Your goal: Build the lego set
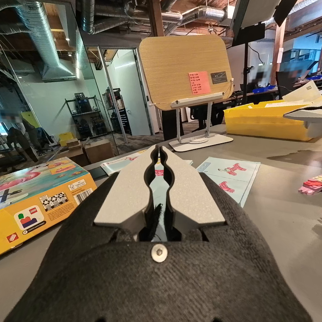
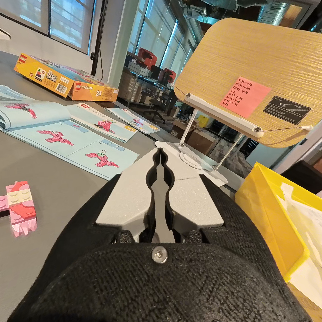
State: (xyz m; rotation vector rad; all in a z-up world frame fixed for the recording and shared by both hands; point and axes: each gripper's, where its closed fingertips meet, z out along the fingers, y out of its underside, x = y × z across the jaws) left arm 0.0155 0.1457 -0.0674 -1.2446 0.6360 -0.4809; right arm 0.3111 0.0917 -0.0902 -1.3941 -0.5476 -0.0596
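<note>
A partly built pink and red lego model (image 2: 20, 207) lies on the grey table at the left of the right wrist view; it also shows at the right edge of the left wrist view (image 1: 311, 186). An open instruction booklet (image 2: 69, 137) lies flat beyond it and shows in the left wrist view (image 1: 231, 176) too. My left gripper (image 1: 159, 148) is shut and empty, held above the booklets. My right gripper (image 2: 160, 149) is shut and empty, to the right of the model, near the stand's base. The right gripper's grey finger (image 1: 303, 114) shows at the right of the left wrist view.
An orange lego box (image 1: 34, 195) lies at the left, also in the right wrist view (image 2: 66, 81). A wooden book stand (image 1: 184, 73) with a pink sticky note stands at the back. A yellow bin (image 2: 271, 217) with papers sits at the right. Two closed booklets (image 2: 111, 125) lie beyond the open one. My right fingertips sit around 30 centimeters from my left ones.
</note>
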